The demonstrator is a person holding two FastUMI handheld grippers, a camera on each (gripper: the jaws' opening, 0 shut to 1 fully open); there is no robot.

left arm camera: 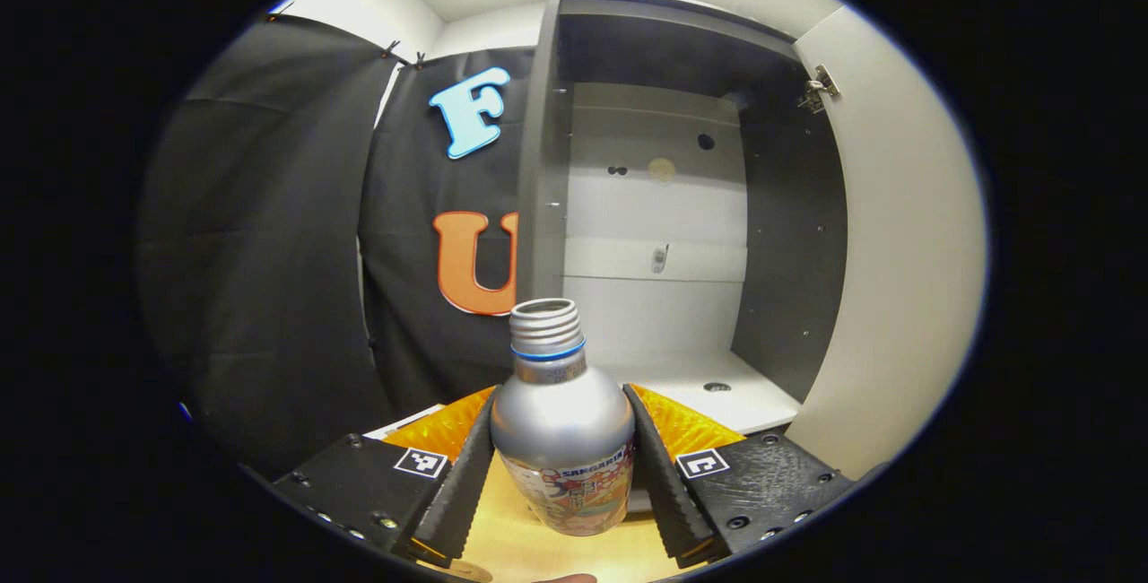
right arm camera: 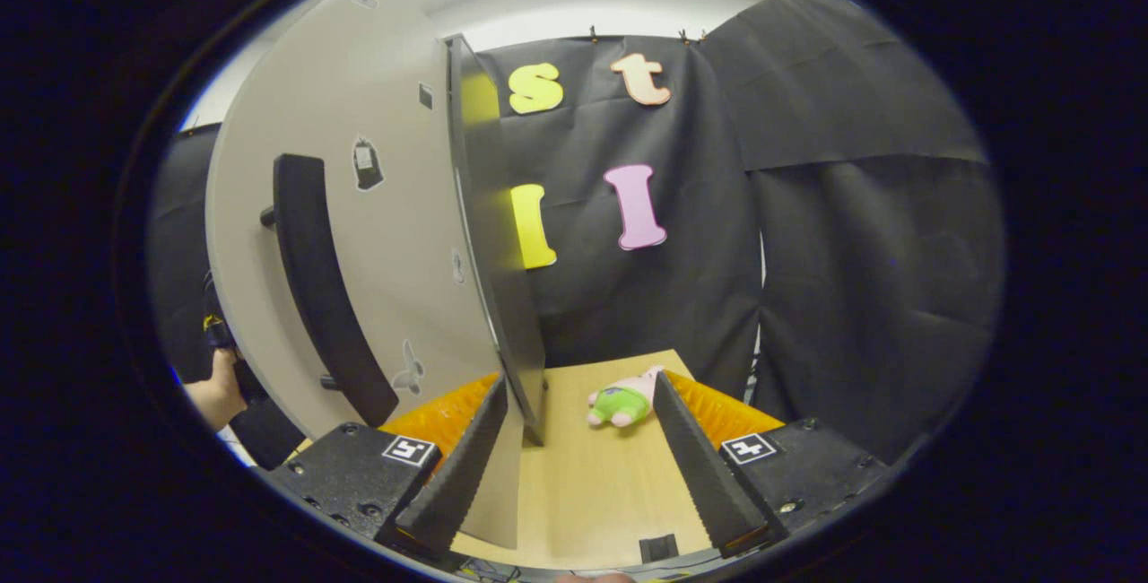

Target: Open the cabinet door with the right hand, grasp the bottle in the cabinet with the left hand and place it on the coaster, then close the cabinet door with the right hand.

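A silver bottle with an open threaded neck and a printed label stands upright between the fingers of my left gripper, which is shut on its body from both sides. It is out in front of the open cabinet, over the wooden table. The white cabinet door stands swung open. Its front edge lies just inside the left finger of my right gripper, which is open and holds nothing. The door's black bar handle is up to the left.
The cabinet's white shelf is bare, and the open door rises along its right side. A small pink and green plush toy lies on the table ahead of the right gripper. A hand shows past the door's left edge.
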